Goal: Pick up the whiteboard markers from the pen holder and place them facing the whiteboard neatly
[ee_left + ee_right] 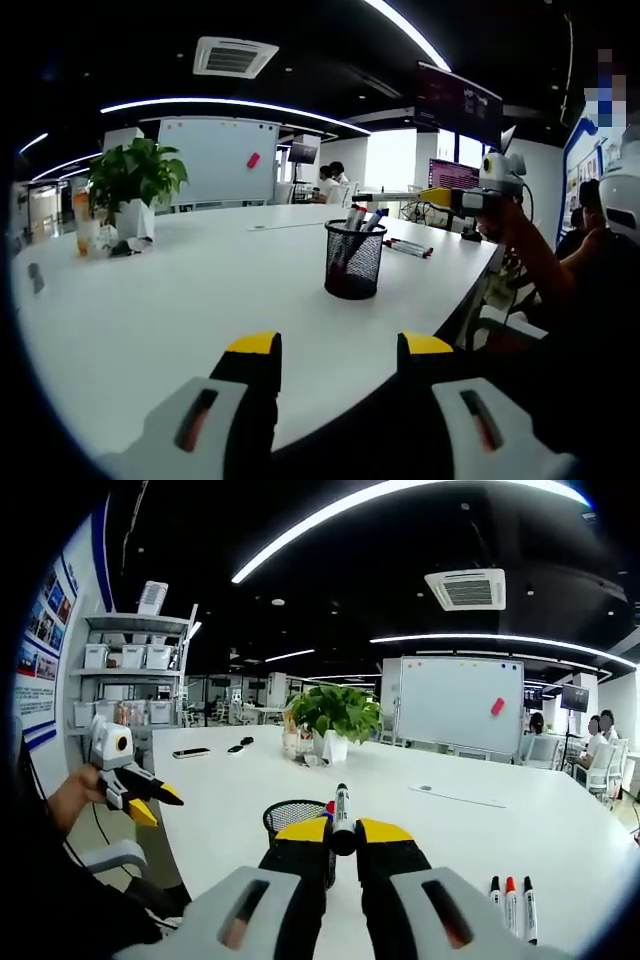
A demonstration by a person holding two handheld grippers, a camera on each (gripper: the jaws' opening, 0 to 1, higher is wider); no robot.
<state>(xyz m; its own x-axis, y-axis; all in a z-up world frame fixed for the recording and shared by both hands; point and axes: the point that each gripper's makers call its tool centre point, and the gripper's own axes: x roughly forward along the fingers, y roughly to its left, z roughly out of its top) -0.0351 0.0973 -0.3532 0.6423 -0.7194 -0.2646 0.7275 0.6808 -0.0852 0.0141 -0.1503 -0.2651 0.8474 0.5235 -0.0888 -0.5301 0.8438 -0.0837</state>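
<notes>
Whiteboard markers [360, 220] are standing in the black mesh pen holder [353, 261] on the white table [150, 310], seen in the left gripper view beyond the left gripper [338, 348], whose yellow-tipped jaws are standing wide apart with nothing between them. To the left of the holder a potted plant [135, 178] is sitting near the table's far edge, with the whiteboard [217, 158] standing behind it. To the right of the holder, more markers [408, 247] are lying flat on the table, and further right the right gripper [440, 197] is coming into view, held in a person's hand.

In the right gripper view, the left gripper [150, 802] is showing at the left, jaws parted. In the middle, the right gripper [342, 832] is clamping a black-capped marker [341, 815] upright above the pen holder [300, 817]. At the lower right, three markers [510, 898] are lying side by side on the table [480, 830], caps black, red and black.
</notes>
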